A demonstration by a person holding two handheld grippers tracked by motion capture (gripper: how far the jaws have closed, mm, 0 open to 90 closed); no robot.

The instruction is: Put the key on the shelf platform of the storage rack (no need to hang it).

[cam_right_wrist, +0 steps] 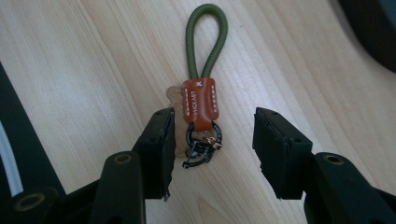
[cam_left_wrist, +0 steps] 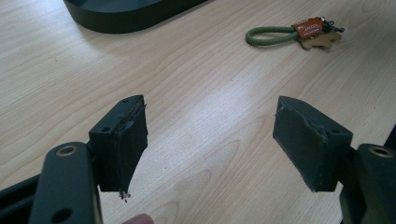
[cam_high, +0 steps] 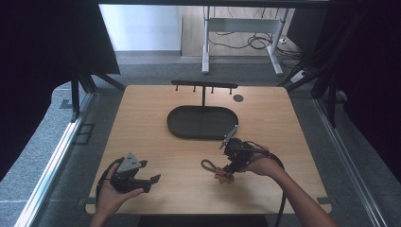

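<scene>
A keychain (cam_high: 210, 166) lies flat on the wooden table (cam_high: 156, 109). It has a green cord loop (cam_right_wrist: 205, 37), an orange leather tab (cam_right_wrist: 201, 101), a tan flat charm (cam_right_wrist: 173, 95) and a black metal ring with a clasp (cam_right_wrist: 201, 144). My right gripper (cam_high: 226, 174) points down over it and is open (cam_right_wrist: 212, 126). The ring and clasp lie between the jaws, and the left jaw's tip overlaps the charm; neither pad presses on the keychain. My left gripper (cam_high: 149, 183) is held over the table's front left, open and empty (cam_left_wrist: 210, 130), with the keychain (cam_left_wrist: 289, 33) far ahead of it.
A black oval tray (cam_high: 203, 122) sits at the table's middle back, with a black T-shaped hook rack (cam_high: 204, 85) rising behind it. A small dark disc (cam_high: 238, 98) lies near the far edge. Bare wood stretches between the two grippers.
</scene>
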